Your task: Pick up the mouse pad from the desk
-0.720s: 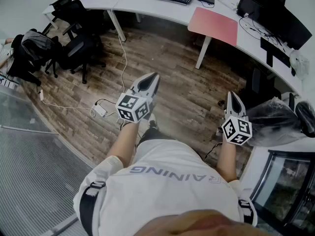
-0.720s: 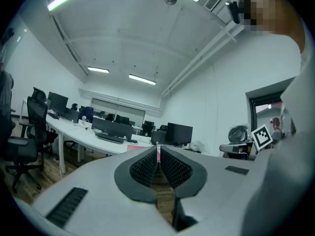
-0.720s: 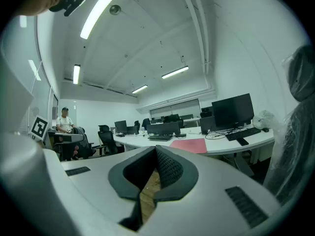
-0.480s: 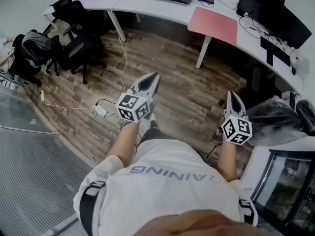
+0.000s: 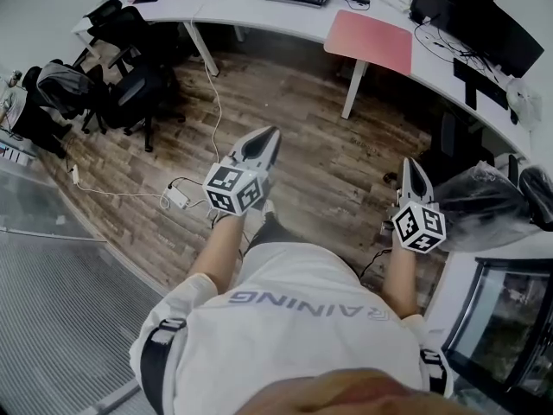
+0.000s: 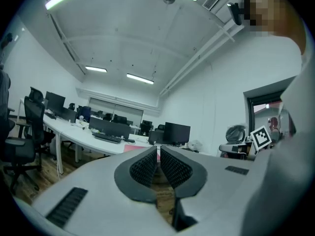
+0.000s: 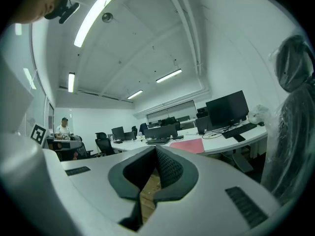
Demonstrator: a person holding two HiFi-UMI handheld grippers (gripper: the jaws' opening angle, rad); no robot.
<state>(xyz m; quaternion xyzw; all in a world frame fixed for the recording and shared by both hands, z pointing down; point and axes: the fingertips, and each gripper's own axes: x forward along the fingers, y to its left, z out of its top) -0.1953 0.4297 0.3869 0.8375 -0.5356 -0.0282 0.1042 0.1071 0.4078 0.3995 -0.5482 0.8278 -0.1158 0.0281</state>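
With my left gripper and right gripper both closed, empty and level, the flat pink rectangular mouse pad lay well ahead of them on the curved white desk, where arriving with jaws together would, I judged, merely shove it along.

White short-sleeved T-shirt with grey lettering across it, black straps at both shoulders, left gripper and right gripper in pale grey pointed shells, black ribbed pads, a black-and-white marker cube on each
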